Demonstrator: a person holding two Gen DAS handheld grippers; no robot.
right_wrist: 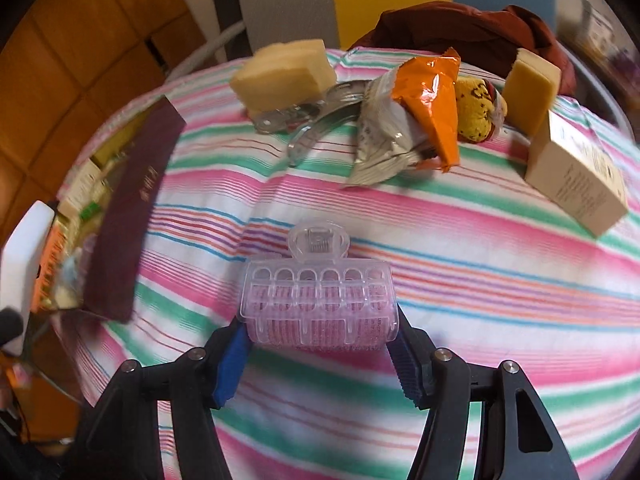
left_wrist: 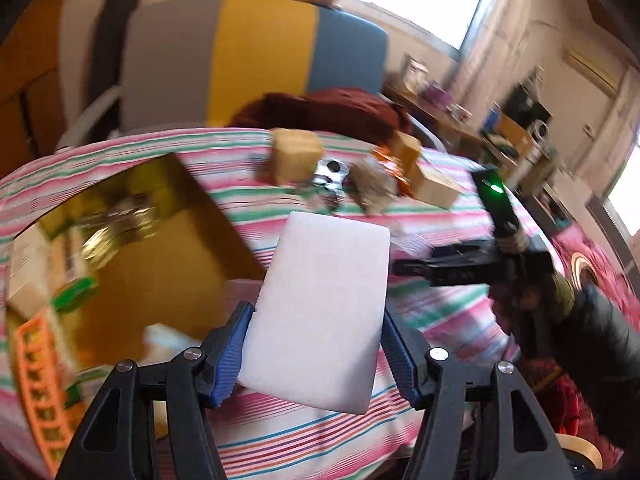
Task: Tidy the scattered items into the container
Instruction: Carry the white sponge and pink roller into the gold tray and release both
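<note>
- My left hand-held gripper [left_wrist: 316, 344] is clamped on a white foam block [left_wrist: 324, 312], its blue pads [left_wrist: 234, 354] pressing the block's two sides; the block stands up between them, raised over the striped cloth [left_wrist: 432, 232] on the surface.
- To the left of that block sits the container [left_wrist: 168, 248], a box with a gold inside; it already holds a white carton, a green-topped item and an orange patterned pack, all blurred.
- My right hand-held gripper [right_wrist: 320, 360] grips a clear plastic hair roller [right_wrist: 320, 304] with a pink core, one finger at each end, just above the cloth.
- From the right wrist view the container [right_wrist: 132, 224] lies at the left, showing a dark maroon outer wall, with the white foam block [right_wrist: 24, 256] at the far left edge beside it.
- Still scattered at the far side of the surface: a yellow sponge [right_wrist: 284, 72], a metal tool [right_wrist: 304, 114] just in front of it, an orange snack packet [right_wrist: 432, 104] lying over a silver packet [right_wrist: 380, 140], a yellow spotted item [right_wrist: 478, 112], a second sponge [right_wrist: 528, 88] and a beige carton [right_wrist: 576, 184] at the right.
- A dark red cloth [right_wrist: 460, 28] is heaped at the far edge, and a chair with a grey, yellow and blue back [left_wrist: 256, 60] stands beyond it.
- In the left wrist view, my right hand-held gripper [left_wrist: 416, 270] comes in from the right, a green light [left_wrist: 496, 188] lit on its top.
</note>
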